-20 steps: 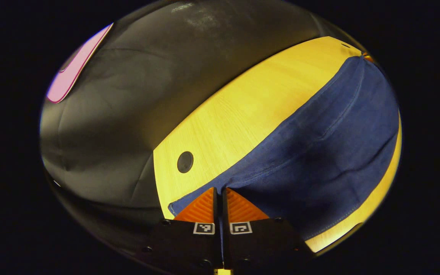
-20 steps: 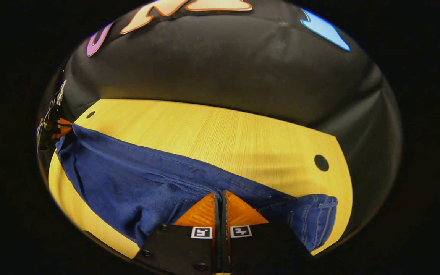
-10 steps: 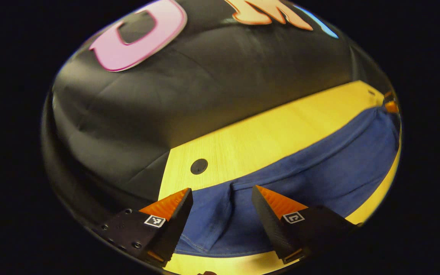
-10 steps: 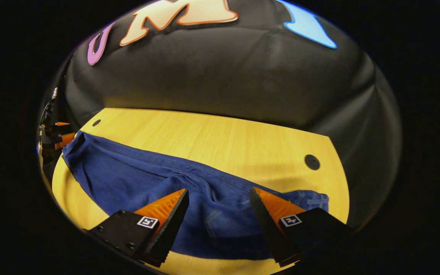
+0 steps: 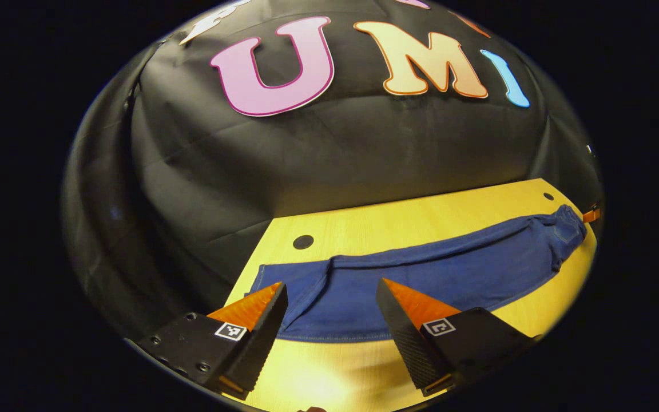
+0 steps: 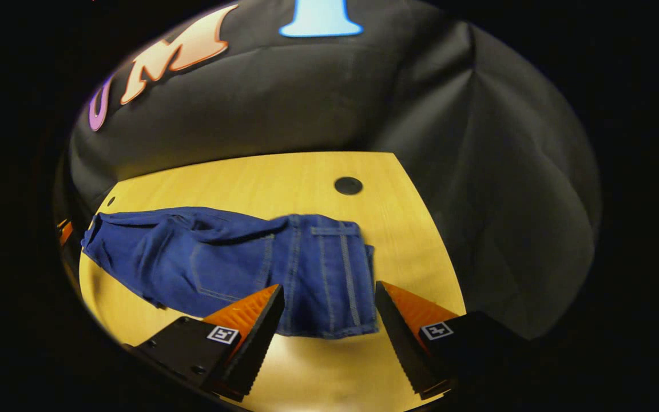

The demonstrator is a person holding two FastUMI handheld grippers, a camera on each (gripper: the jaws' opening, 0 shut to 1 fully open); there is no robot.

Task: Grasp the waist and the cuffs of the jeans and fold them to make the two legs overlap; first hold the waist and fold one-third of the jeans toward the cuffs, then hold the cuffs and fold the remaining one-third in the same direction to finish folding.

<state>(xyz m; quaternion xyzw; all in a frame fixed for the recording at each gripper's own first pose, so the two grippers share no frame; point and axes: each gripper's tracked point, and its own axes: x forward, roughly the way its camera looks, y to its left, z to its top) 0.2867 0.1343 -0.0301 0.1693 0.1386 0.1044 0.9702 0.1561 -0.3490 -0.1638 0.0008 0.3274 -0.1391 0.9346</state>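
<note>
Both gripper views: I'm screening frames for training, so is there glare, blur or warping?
Left gripper view: bright glare on the table between the fingers; the jeans sharp, table edge bowed by the fisheye. Right gripper view: softer sheen on the near table, jeans sharp, warped toward the rim.

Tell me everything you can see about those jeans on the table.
The jeans are dark blue denim with pale stitching, lying flat lengthwise on the yellow wooden table, apparently with one leg folded over the other. The right gripper view shows the waist end, with a back pocket and belt loops; the left gripper view shows the cuff end, slightly rumpled. Only the table touches them: both open grippers hang clear.
</note>
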